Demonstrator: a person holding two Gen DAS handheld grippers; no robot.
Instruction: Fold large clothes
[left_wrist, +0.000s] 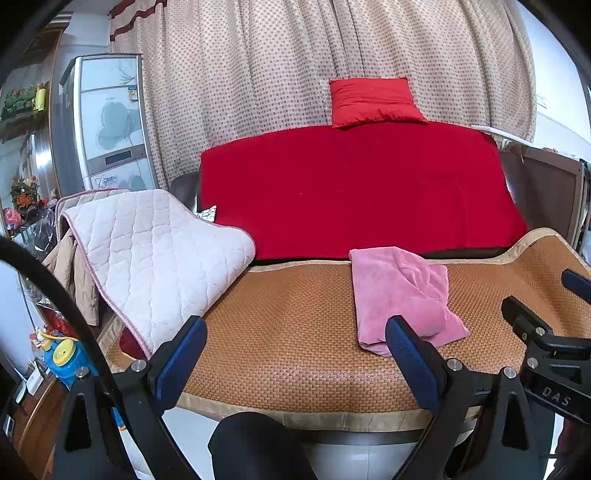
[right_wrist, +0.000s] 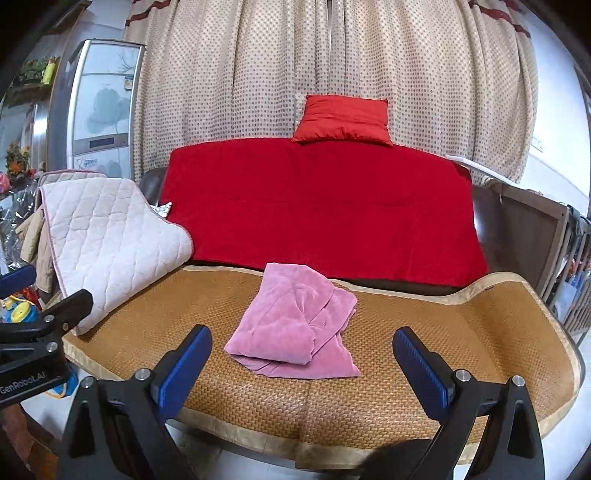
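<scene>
Your pink garment (right_wrist: 295, 325) lies folded into a compact bundle on the woven mat (right_wrist: 461, 350), at 12 o'clock from the right tool (right_wrist: 302, 363) and 1 o'clock from the left tool (left_wrist: 295, 350). Both tools hang wide open, empty. Folding looks finished; next, check the loose lower edge.

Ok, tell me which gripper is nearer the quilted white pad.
Left. The left gripper hangs just right of the quilted white pad; the right gripper sits farther right, facing the pink garment.
</scene>
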